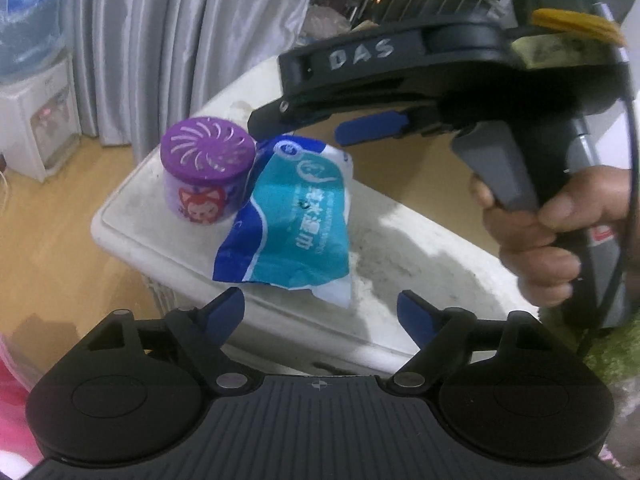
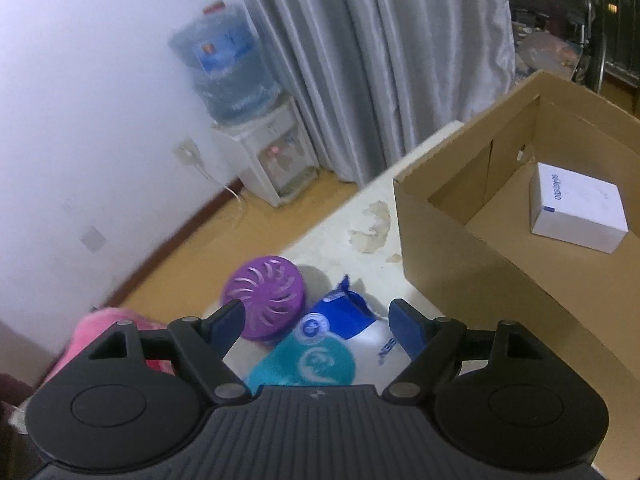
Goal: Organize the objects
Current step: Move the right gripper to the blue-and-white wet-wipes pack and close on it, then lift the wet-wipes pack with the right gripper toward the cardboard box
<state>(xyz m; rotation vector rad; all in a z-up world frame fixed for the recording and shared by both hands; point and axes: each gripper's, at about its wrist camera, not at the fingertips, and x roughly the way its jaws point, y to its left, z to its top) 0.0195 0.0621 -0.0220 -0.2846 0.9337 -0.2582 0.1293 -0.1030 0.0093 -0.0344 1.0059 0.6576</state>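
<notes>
1. My left gripper [image 1: 320, 312] has its fingers spread wide with nothing between them; they hover at the near edge of the white table [image 1: 420, 240].
2. My right gripper [image 2: 316, 320] likewise has its fingers wide apart and grips nothing. In the left wrist view it reaches in from the right, held by my hand [image 1: 540, 232], with its fingers over the far end of the wet-wipe pack.
3. The blue and white wet-wipe pack [image 1: 292, 220] lies crumpled on the table, near its left end, directly ahead of both sets of fingers.
4. The purple air-freshener jar [image 1: 206, 174] stands upright just left of the pack and touches it; its slotted lid faces up.
5. A cardboard box [image 2: 472, 240] stands open on the table to the right of the pack, near it.
6. A small white box [image 2: 578, 208] lies on the floor of the cardboard box.
7. A water dispenser [image 2: 272, 152] stands on the floor against the far wall, beside grey curtains [image 2: 400, 60].
</notes>
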